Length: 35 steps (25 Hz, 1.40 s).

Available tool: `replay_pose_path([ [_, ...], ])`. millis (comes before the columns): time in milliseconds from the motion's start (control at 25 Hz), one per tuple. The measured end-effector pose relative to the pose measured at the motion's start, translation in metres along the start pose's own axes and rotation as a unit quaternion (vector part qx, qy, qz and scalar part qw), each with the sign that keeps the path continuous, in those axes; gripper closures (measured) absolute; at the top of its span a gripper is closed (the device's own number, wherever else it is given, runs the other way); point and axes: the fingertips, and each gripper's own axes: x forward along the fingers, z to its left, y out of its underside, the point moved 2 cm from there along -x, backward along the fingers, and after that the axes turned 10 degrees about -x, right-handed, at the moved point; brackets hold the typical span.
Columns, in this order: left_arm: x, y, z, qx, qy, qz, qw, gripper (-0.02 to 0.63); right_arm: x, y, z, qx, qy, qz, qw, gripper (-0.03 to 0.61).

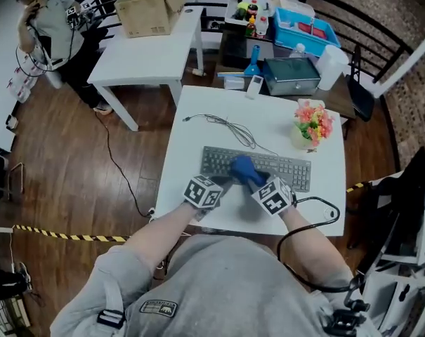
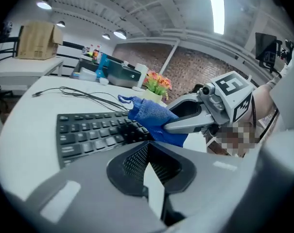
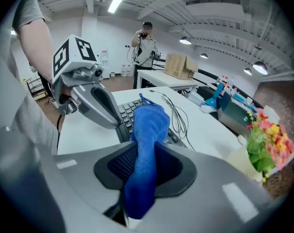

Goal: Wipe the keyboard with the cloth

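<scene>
A grey keyboard [image 1: 282, 168] lies across the white table [image 1: 191, 128], with its thin cable [image 1: 230, 127] trailing off behind it. My right gripper [image 1: 253, 181] is shut on a blue cloth [image 1: 243, 168], which rests on the keys left of the middle. In the right gripper view the cloth [image 3: 147, 130] runs up between the jaws of the right gripper [image 3: 144, 165] and droops onto the keyboard [image 3: 126, 111]. My left gripper [image 1: 223, 183] hovers close beside it at the keyboard's front edge. In the left gripper view the left gripper [image 2: 149, 168] has its jaws together with nothing in them, and the cloth [image 2: 151, 116] lies just ahead.
A vase of flowers [image 1: 310, 123] stands at the table's far right corner. Behind are a grey case [image 1: 291, 74], a roll of paper [image 1: 330, 66] and a second white table with a cardboard box [image 1: 152, 4]. A person [image 1: 47, 23] stands at the back left.
</scene>
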Motion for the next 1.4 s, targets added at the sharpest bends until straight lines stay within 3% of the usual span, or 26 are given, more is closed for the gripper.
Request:
replay_pose_path([
  [320,-0.062,-0.018,0.072,-0.055,-0.073,-0.065,0.9938,0.62,0.064,-0.086,0.009,-0.046,-0.027,-0.01,0.999,0.471],
  [560,-0.077,-0.019,0.104,-0.095,-0.105,-0.083,0.9865,0.62,0.098,-0.113,0.013,-0.063,-0.035,0.001,0.997,0.471],
  [960,-0.048,-0.025,0.087,-0.107,-0.129,-0.08,0.9827,0.62,0.102,-0.099,0.013,-0.097,-0.056,0.003,0.994,0.47],
  [1160,-0.012,-0.036,0.061,-0.094,-0.121,-0.062,0.9863,0.62,0.086,-0.064,-0.012,-0.084,-0.05,0.007,0.995,0.471],
  [1400,0.045,-0.059,0.017,-0.059,-0.084,-0.038,0.994,0.62,0.055,-0.011,-0.045,-0.047,-0.024,0.019,0.998,0.471],
])
